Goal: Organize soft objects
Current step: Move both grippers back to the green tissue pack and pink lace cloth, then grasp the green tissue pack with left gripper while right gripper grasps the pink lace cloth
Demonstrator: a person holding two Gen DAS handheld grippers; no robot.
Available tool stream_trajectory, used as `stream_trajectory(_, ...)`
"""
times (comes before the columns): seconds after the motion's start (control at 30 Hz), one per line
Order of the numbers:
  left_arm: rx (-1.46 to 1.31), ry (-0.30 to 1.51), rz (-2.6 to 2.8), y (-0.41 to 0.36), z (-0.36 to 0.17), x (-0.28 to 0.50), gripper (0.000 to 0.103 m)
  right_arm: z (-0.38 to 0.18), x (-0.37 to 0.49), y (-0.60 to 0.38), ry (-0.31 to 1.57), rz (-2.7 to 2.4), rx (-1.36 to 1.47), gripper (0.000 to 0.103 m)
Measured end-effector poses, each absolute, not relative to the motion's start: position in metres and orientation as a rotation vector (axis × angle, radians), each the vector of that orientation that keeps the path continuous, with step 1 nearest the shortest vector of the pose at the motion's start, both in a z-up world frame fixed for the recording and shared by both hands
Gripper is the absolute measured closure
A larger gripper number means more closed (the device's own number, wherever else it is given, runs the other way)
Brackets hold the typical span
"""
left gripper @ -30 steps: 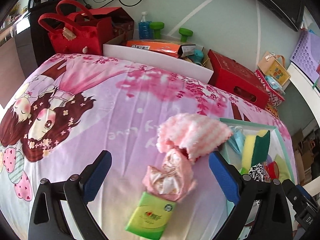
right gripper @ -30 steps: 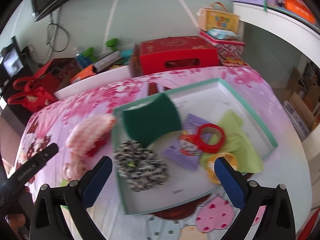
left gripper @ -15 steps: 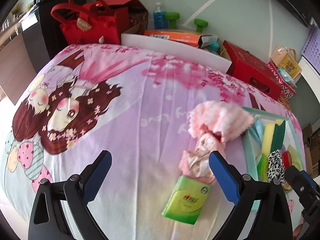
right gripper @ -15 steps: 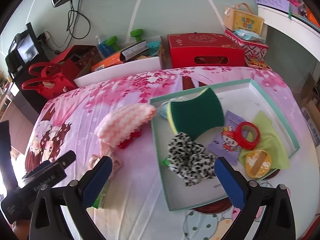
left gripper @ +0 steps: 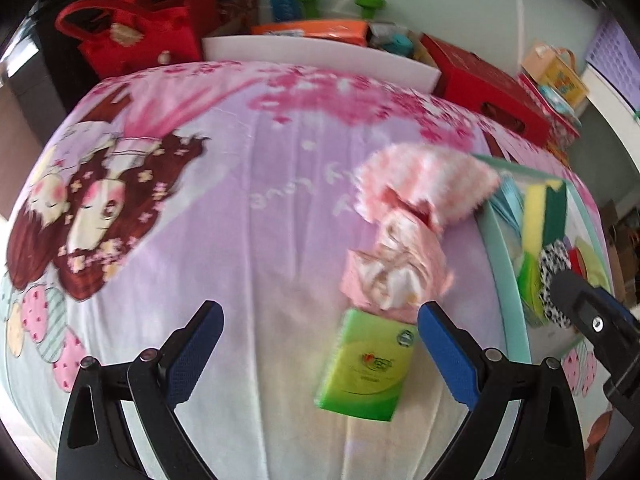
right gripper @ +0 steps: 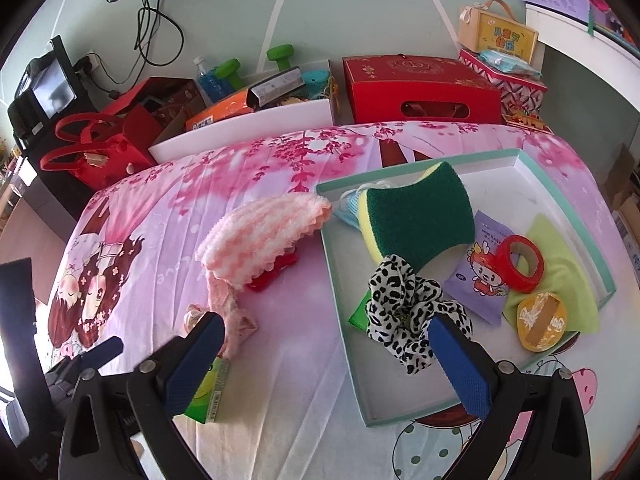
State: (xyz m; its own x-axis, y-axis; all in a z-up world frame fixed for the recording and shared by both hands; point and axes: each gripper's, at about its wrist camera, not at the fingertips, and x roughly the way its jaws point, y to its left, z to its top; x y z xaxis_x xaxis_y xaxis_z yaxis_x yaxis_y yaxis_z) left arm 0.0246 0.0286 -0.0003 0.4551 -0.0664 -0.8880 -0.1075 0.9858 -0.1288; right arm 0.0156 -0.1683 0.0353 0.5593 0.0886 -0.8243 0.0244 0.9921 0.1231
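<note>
Blue-padded left tongs (left gripper: 320, 344) spread, empty, above tissue pack (left gripper: 366, 364), right tongs (right gripper: 326, 354) likewise, apparently over tray (right gripper: 340, 280).

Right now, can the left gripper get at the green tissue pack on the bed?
Probably yes. The left gripper is open and empty, and the green tissue pack lies flat just ahead, nearer its right finger. Nothing covers the pack; only the crumpled pink cloth touches its far end.
</note>
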Motion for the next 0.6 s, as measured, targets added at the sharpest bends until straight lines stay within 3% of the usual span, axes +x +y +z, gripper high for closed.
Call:
stream_trajectory(0.3, -0.077, 1.157, -0.080, -0.005, -0.018, 0.028, 0.006, 0.032, 0.019, -0.168, 0.982, 0.029, 0.121, 0.000)
stream_trajectory(0.37, -0.052, 1.157, -0.084, -0.009, -0.019, 0.027, 0.011, 0.033, 0.018, -0.166, 0.981, 0.031, 0.118, 0.000)
stream_trajectory(0.43, -0.034, 1.159, -0.098, -0.012, -0.020, 0.026, 0.028, 0.033, 0.018, -0.165, 0.979, 0.034, 0.114, 0.000)
stream_trajectory(0.6, -0.020, 1.191, -0.126, -0.016, -0.027, 0.025, 0.043, 0.034, 0.019, -0.161, 0.977, 0.034, 0.109, 0.000)
